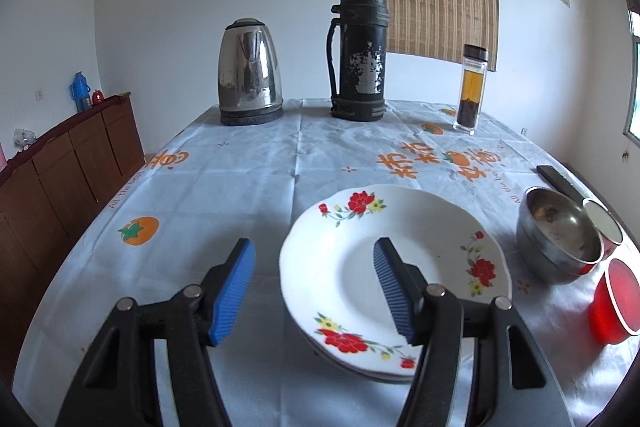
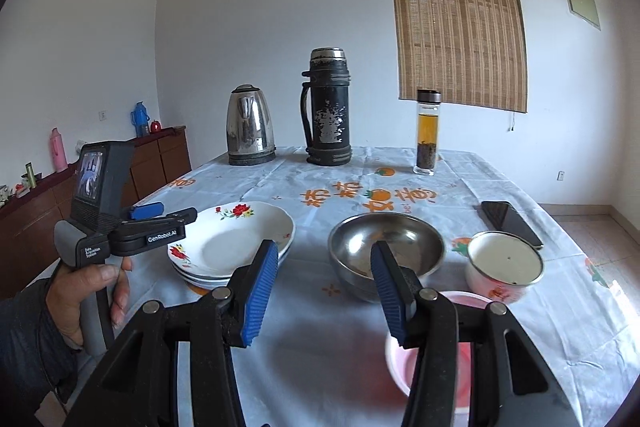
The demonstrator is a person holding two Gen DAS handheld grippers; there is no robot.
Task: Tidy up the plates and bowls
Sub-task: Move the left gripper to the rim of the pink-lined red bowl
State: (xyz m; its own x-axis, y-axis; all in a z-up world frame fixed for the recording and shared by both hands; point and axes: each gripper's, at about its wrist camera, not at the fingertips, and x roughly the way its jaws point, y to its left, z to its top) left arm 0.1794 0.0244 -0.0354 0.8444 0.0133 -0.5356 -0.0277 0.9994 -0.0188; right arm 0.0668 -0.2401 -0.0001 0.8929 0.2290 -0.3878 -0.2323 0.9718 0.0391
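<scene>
A stack of white flowered plates (image 1: pixel 420 227) (image 2: pixel 232 243) lies on the tablecloth. Right of it stands a steel bowl (image 1: pixel 560 235) (image 2: pixel 400 235). Beyond that are a white enamel cup (image 1: pixel 604 223) (image 2: pixel 504 267) and a red-pink plastic bowl (image 1: pixel 616 307) (image 2: pixel 464 303). My left gripper (image 1: pixel 316 287) (image 2: pixel 176 213) hovers open over the left rim of the plates, touching nothing. My right gripper (image 2: pixel 324 295) is open and empty, above the cloth between the plates and the steel bowl. Its right finger partly hides the plastic bowl.
At the far end of the table stand a steel kettle (image 1: pixel 248 75), a worn black thermos (image 1: pixel 360 55) and a tea bottle (image 1: pixel 472 91). A phone (image 2: pixel 510 223) lies by the right edge. A wooden cabinet (image 1: pixel 60 167) runs along the left wall. A hand (image 2: pixel 88 287) holds the left gripper.
</scene>
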